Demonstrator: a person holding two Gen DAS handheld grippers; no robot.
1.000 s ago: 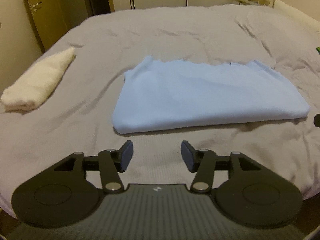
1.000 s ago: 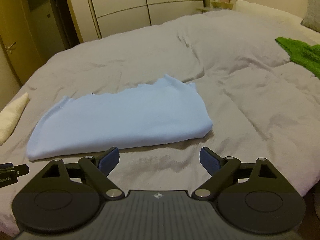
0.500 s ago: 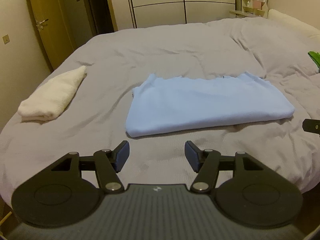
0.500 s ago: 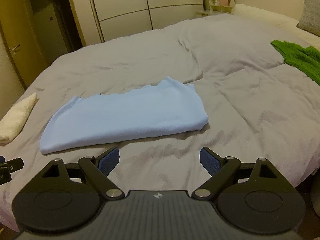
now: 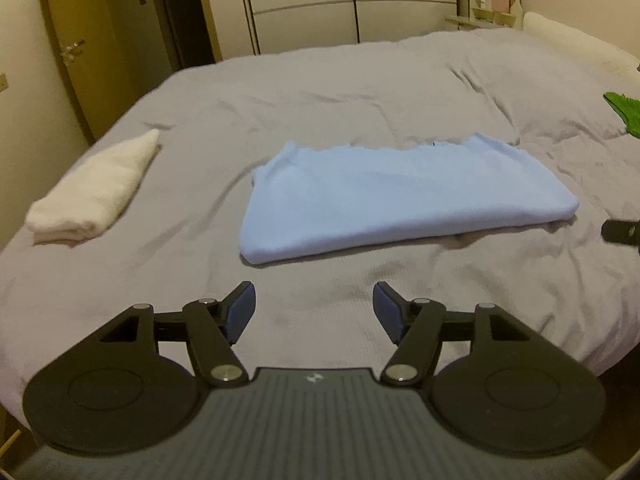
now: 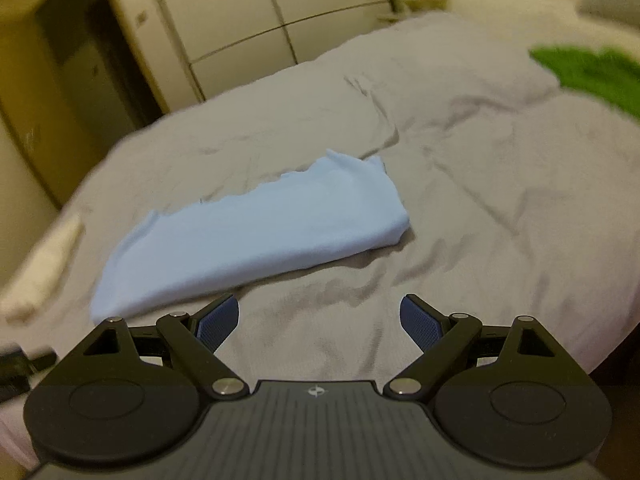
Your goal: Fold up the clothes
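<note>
A folded light-blue garment [image 5: 400, 196] lies flat at the centre of the left wrist frame on a grey bedspread [image 5: 340, 92], its folded edge toward the camera and its ragged edge away. The left gripper [image 5: 314, 310] hangs at the lower centre, short of the garment; its jaws are opening and only bedspread shows between them. A folded white towel [image 5: 94, 196] rests at middle left, well apart from the garment. A green cloth [image 5: 624, 114] peeks in at the right edge. In the blurred right wrist frame the right gripper [image 6: 319, 320] stands wide open and empty at lower centre, near the garment's front edge.
</note>
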